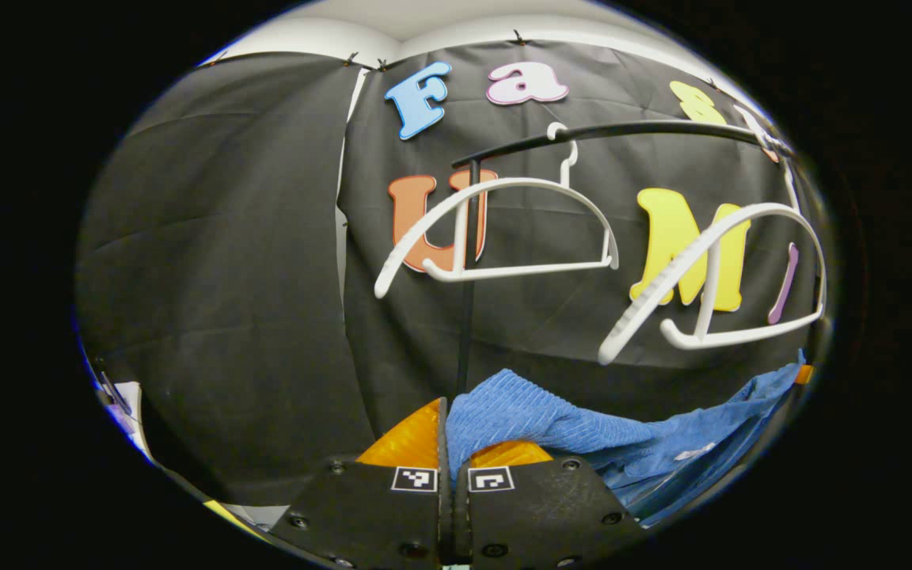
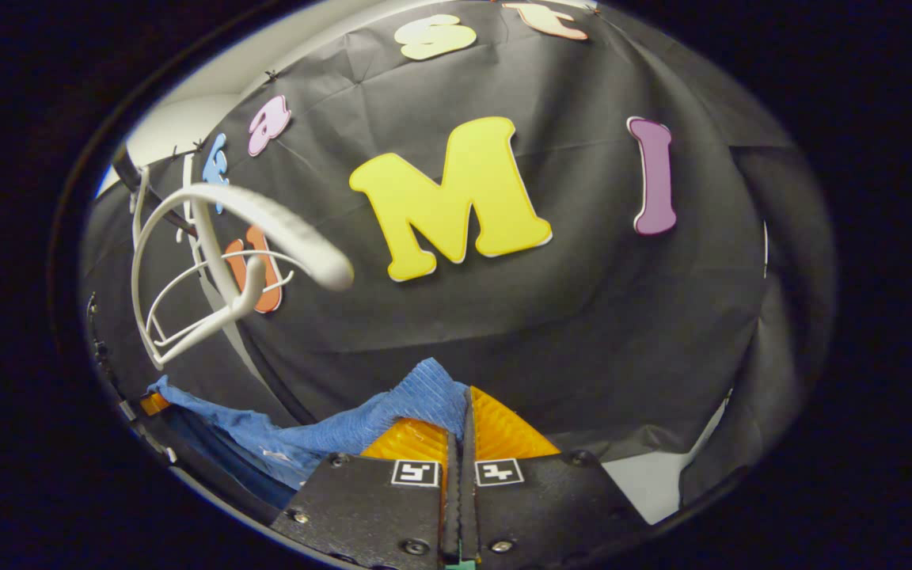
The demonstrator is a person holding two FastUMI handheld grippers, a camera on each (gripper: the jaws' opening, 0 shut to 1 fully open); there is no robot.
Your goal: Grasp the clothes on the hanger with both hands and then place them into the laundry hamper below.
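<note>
A blue ribbed garment [image 1: 551, 423] hangs stretched between my two grippers, off its hangers. My left gripper [image 1: 444, 439] is shut on one bunched end of it, cloth spilling over the right orange finger [image 1: 507, 453]. From there the garment runs right toward the far edge of the left gripper view. In the right gripper view the same blue garment [image 2: 361, 427] comes in from the left, and my right gripper [image 2: 465, 431] is shut on its other end. Two bare white hangers [image 1: 503, 229] [image 1: 729, 277] dangle from a black rail [image 1: 622, 131] above. The hamper is hidden.
The black cloth wall [image 1: 226, 277] stands close behind the hangers. One white hanger [image 2: 226, 253] swings near the upper left of the right gripper view, with a second hanger [image 2: 203, 301] behind it. A vertical black rack post [image 1: 468, 301] rises just beyond my left gripper.
</note>
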